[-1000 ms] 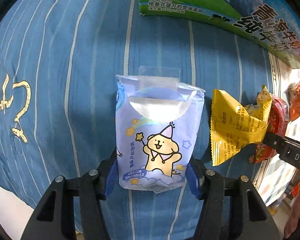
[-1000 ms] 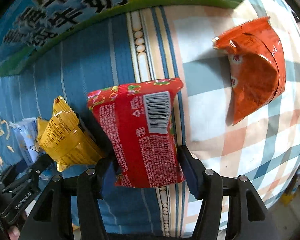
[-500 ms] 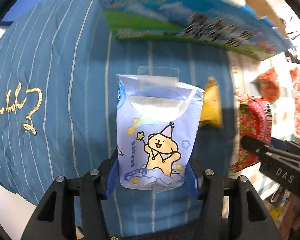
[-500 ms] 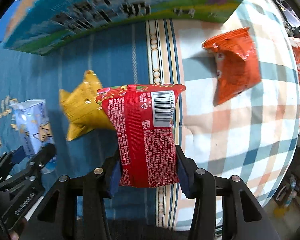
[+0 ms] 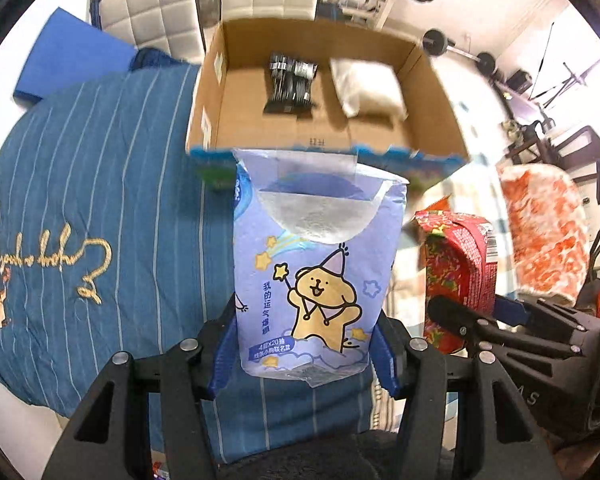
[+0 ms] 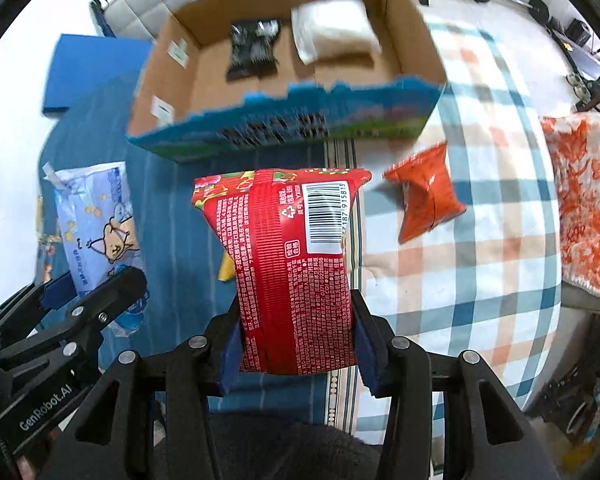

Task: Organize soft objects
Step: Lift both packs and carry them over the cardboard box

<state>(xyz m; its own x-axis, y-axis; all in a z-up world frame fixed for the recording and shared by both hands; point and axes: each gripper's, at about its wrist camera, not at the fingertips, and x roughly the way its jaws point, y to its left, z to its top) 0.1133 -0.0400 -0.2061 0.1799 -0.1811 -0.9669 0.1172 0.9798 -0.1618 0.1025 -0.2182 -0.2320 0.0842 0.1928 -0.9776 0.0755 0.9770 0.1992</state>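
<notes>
Left tool [image 5: 306, 354]: your jaws are closed on the lower end of the tissue pack [image 5: 314, 264], pale blue with a cartoon dog, held upright above the bed [image 5: 80, 184]. Expect it light and soft; the film wrapper looks slick, so keep your hold low across the flat sides, where the padding gives.

Right tool [image 6: 296, 344]: your jaws are pinched on the lower half of the red snack packet [image 6: 290, 268], barcode side facing you. Judge it light, air-puffed and crinkly, contents probably crushable; grip the body gently, not the crimped seam.

Beyond both: the cardboard box [image 5: 432, 92] sits at the far side of the bed, open-topped. Inside lie a black packet [image 5: 290, 82] to the left and a white pillow-like pack [image 5: 366, 86] to the right, apart from each other; the near floor of the box is bare.

Loose on the bed: an orange packet [image 6: 426, 194] to the right, on the checked cover, near the box; a yellow packet [image 6: 226, 270] mostly hidden behind the red one.
</notes>
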